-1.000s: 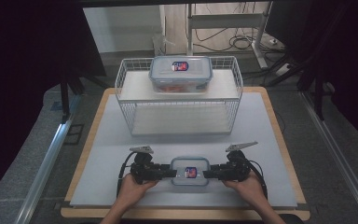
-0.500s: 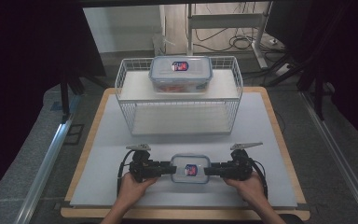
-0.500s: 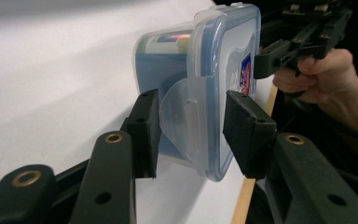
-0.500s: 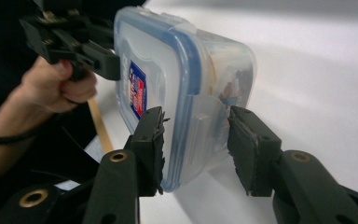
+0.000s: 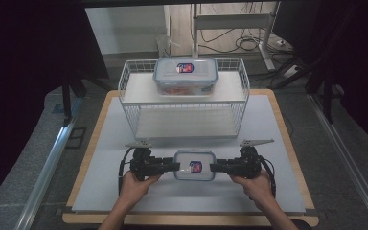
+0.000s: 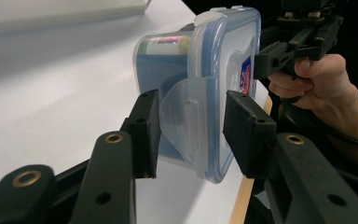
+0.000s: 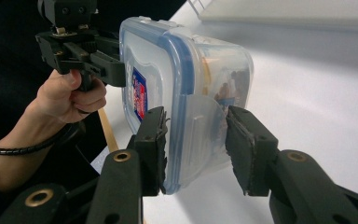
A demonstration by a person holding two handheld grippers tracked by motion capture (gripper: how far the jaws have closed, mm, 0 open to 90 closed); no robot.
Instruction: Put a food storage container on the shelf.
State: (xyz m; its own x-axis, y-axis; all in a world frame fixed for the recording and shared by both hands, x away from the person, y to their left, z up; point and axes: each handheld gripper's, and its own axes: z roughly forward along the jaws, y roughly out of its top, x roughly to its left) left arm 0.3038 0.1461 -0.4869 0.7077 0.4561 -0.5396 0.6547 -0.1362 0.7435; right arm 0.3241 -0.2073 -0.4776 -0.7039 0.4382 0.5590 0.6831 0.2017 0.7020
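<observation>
A clear food container (image 5: 194, 166) with a blue-rimmed lid and a red-and-blue label hangs between my two grippers near the table's front edge. My left gripper (image 5: 175, 166) is shut on its left end and my right gripper (image 5: 214, 167) on its right end. In the left gripper view the pads clamp lid and base on either side of the end clip of the container (image 6: 214, 56), at the left gripper (image 6: 191, 128). The right gripper (image 7: 196, 140) clamps the opposite end of the container (image 7: 168, 60) the same way. The container looks lifted just off the white surface.
A white wire rack (image 5: 184, 103) stands at the back of the white board (image 5: 268, 124). A second, similar container (image 5: 186, 75) sits on its top shelf, and its lower shelf is bare. Dark frames and cables lie beyond the table.
Both grippers and the container between them have risen a little off the table, and the grip on both ends is unchanged.
</observation>
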